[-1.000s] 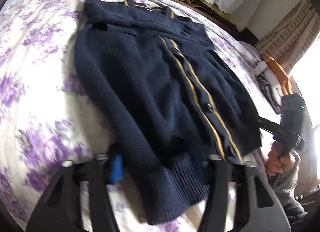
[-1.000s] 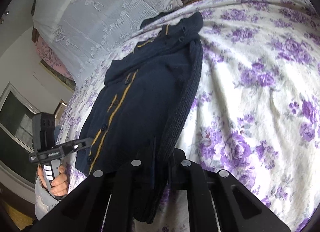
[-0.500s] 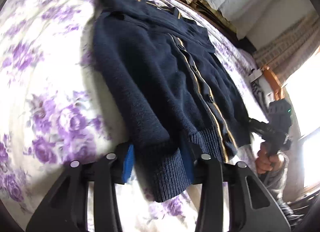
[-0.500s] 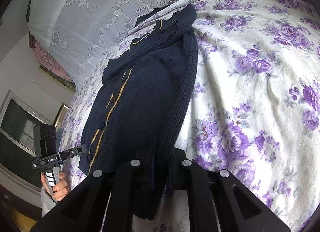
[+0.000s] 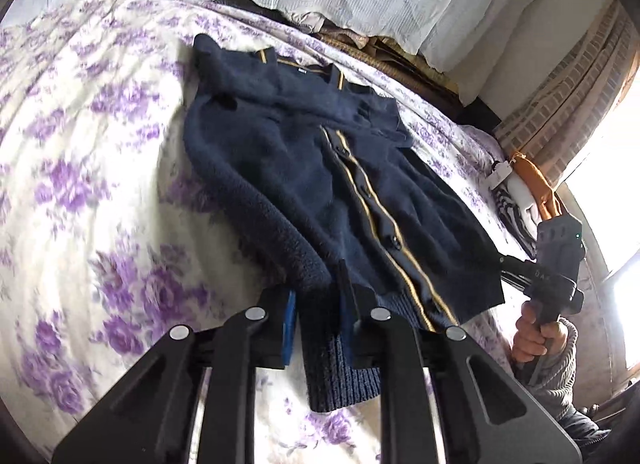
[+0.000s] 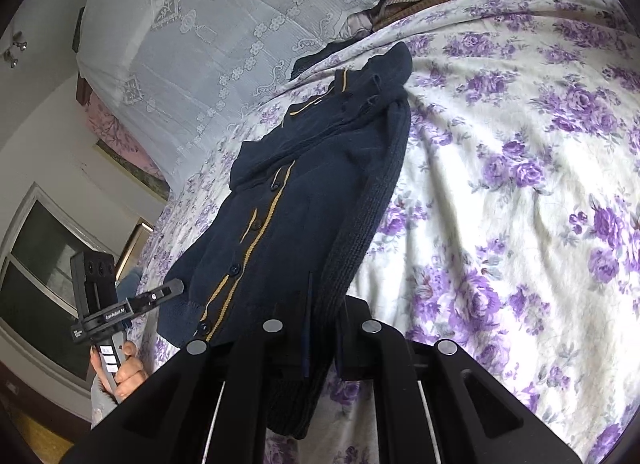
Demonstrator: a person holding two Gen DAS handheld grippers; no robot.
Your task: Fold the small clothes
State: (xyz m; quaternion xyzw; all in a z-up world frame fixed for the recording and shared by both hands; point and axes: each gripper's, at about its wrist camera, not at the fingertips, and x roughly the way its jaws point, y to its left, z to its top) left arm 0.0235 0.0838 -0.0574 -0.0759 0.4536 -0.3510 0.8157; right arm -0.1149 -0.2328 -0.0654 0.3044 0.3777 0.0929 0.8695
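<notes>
A navy cardigan (image 5: 320, 184) lies buttoned on the floral bed (image 5: 80, 144). The left gripper (image 5: 320, 316), wide a second ago, has just closed its fingers on the hem's ribbed corner. The right gripper (image 6: 320, 324) still pinches the opposite hem corner.

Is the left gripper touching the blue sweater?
Touching. In the left wrist view the left gripper has just closed its fingers on the sweater's ribbed cuff, which hangs out below them.
</notes>
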